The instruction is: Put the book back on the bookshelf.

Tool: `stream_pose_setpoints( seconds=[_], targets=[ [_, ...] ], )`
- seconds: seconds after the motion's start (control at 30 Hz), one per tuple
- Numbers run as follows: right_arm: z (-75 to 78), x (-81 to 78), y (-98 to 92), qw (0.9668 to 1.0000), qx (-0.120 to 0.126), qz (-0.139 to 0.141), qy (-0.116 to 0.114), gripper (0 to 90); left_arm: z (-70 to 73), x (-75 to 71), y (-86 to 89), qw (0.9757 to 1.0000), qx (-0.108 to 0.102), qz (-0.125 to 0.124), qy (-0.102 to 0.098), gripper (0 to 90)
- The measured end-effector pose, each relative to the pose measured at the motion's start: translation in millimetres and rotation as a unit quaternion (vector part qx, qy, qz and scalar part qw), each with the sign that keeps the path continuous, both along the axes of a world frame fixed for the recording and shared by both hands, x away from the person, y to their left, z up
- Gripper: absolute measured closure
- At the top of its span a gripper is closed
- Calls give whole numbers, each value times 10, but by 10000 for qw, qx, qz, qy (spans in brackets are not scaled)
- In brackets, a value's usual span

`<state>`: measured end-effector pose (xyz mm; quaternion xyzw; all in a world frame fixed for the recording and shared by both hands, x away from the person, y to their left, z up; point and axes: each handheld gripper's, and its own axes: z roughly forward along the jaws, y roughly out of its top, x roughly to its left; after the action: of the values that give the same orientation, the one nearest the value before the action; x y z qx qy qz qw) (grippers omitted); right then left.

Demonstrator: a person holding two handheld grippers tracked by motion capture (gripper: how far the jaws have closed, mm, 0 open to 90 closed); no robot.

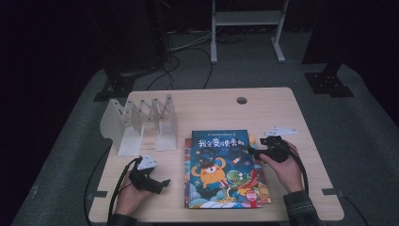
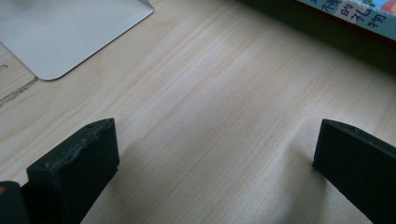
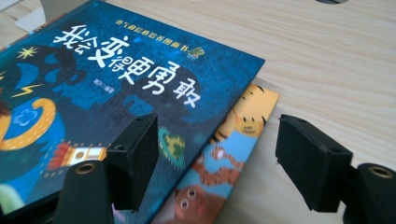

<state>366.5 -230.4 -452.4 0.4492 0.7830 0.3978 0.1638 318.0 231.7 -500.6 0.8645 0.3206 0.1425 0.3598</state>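
A blue picture book (image 1: 221, 165) (image 3: 116, 84) with white characters and an orange monster on its cover lies on top of a small stack at the table's front middle. An orange-edged book (image 3: 233, 140) sticks out from under its right side. My right gripper (image 1: 251, 151) (image 3: 217, 149) hovers at the stack's upper right edge, open. One jaw is over the blue cover and the other over bare wood, with nothing pressed between them. My left gripper (image 1: 164, 182) (image 2: 215, 154) rests at the front left, open wide over bare table, pointing toward the books.
A white folding book rack (image 1: 141, 122) stands at the back left; its flat base (image 2: 70, 32) lies just ahead of the left gripper. The wooden table (image 1: 211, 108) has a cable hole (image 1: 242, 100) near its far edge. Dark floor, cables and stands surround the table.
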Motion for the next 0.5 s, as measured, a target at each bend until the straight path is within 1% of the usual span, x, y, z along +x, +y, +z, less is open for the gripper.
stream_pose_setpoints(
  seconds=[0.07, 0.13, 0.17, 0.2, 0.33, 0.37, 0.4, 0.47, 0.5],
  targets=[
    [6, 51, 37, 10000, -26, 24, 19, 299, 0, 0, 0, 10000, 0, -1, 1, 0],
    [4, 94, 65, 10000, 24, 6, 4, 308, 0, -1, 0, 10000, 0, 0, 2, 0],
    [2, 117, 83, 10000, -15, 19, 56, 306, 0, -2, 1, 10000, 3, 0, 2, 0],
    [-2, 138, 105, 10000, -84, 22, 50, 306, 0, -3, 1, 10000, 3, 0, 3, 0],
    [-24, 223, 184, 9997, -178, 100, 135, 302, 2, -4, 2, 10000, 13, -4, 4, 0],
    [-29, 242, 196, 9997, -175, 125, 111, 302, 1, -5, 1, 10000, 6, -2, 5, 0],
    [-30, 267, 217, 9996, -145, 140, 183, 297, 2, -5, 1, 10000, 9, -5, 6, 0],
    [-33, 280, 224, 9996, -142, 149, 186, 297, 1, -5, 1, 10000, 7, -5, 6, 0],
    [-33, 289, 237, 9995, -119, 135, 240, 294, 1, -5, 1, 10000, 7, -5, 5, 0]
  ],
)
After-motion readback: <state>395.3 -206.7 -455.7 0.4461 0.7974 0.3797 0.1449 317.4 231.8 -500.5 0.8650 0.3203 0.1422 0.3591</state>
